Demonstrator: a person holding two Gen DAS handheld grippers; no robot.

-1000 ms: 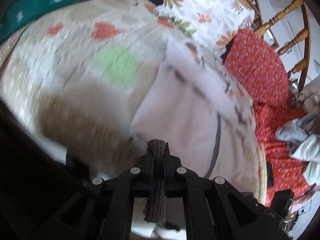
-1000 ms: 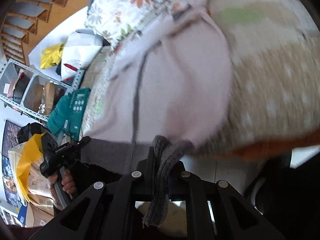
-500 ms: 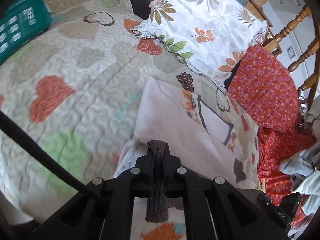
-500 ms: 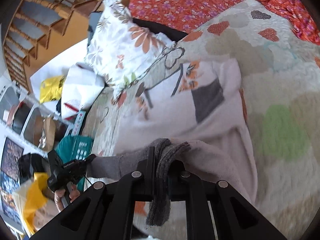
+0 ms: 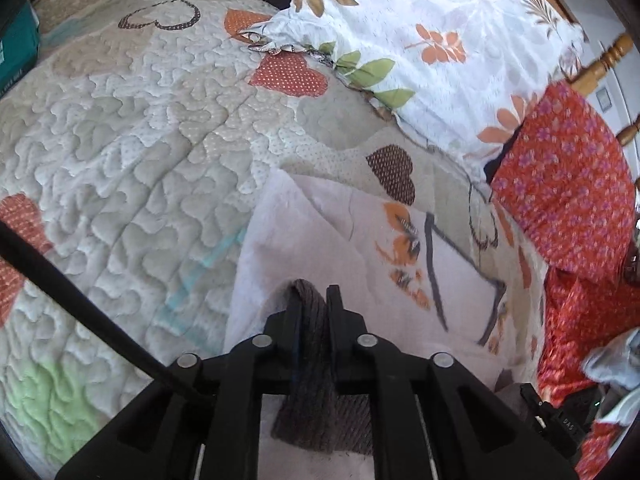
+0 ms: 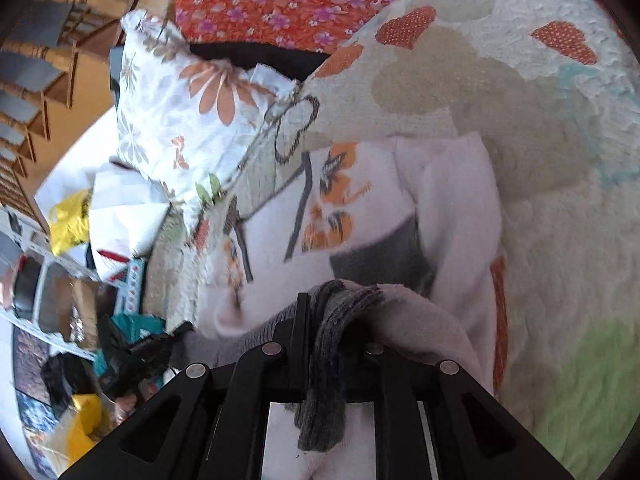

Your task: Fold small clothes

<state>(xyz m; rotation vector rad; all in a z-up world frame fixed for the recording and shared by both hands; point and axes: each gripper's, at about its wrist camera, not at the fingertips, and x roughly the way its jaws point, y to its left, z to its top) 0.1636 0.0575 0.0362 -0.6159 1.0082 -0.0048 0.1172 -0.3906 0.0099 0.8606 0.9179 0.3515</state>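
A small pale pink sweatshirt (image 5: 304, 240) with orange print and a grey ribbed hem lies on the heart-patterned quilt (image 5: 132, 152). My left gripper (image 5: 311, 294) is shut on the grey hem at one corner and holds it over the garment's upper part. In the right wrist view the same sweatshirt (image 6: 448, 208) is doubled over. My right gripper (image 6: 336, 300) is shut on the other corner of the grey hem, which hangs down between the fingers. The lower half is lifted and carried over the printed front.
A white floral pillow (image 5: 440, 40) and a red floral cloth (image 5: 560, 184) lie beyond the garment. A teal box (image 5: 16, 48) sits at the quilt's left edge. Wooden chair backs (image 6: 60, 4), shelves and bags (image 6: 72, 216) stand past the bed.
Both grippers have carried the grey hem forward over the sweatshirt, from the near bed edge toward the pillow. The lower half now folds over the printed front.
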